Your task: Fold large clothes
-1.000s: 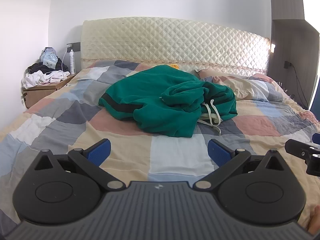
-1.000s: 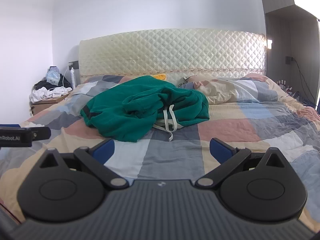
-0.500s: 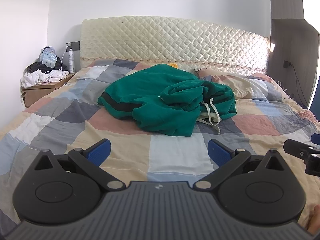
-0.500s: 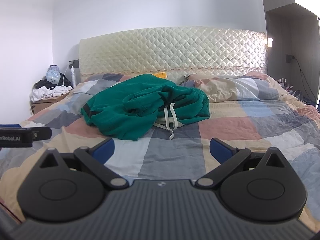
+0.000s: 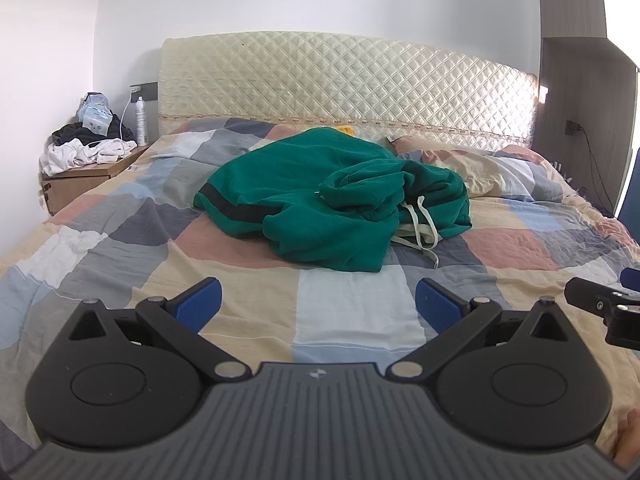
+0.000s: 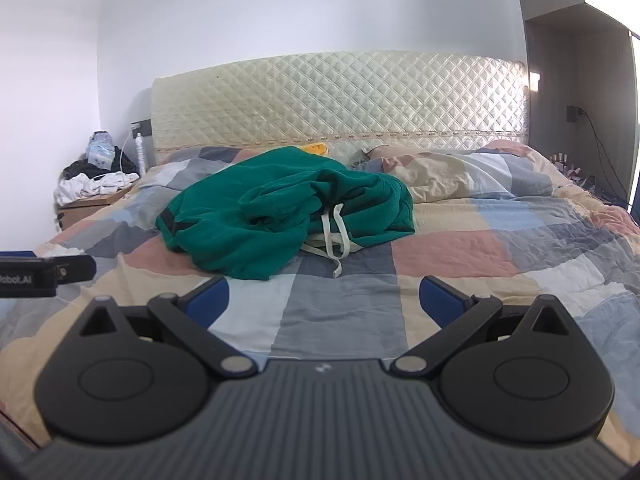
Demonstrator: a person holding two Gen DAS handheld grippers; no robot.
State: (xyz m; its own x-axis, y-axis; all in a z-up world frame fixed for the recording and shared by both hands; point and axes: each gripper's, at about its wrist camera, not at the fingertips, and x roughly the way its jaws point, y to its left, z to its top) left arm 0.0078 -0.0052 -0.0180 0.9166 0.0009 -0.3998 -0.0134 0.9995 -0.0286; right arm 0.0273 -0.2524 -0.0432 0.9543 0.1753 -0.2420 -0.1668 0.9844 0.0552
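We see a crumpled green hoodie [image 5: 332,200] with white drawstrings [image 5: 422,226] lying in a heap mid-bed, on a patchwork quilt [image 5: 360,312] before a quilted cream headboard [image 5: 344,88]. Our left gripper [image 5: 318,306] and right gripper [image 6: 324,300] hover near the bed's foot, both spread wide and empty, well short of the hoodie.

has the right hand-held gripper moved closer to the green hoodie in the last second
No. In the right wrist view the green hoodie sits at the same spot and size against the headboard; the view only tilts slightly.
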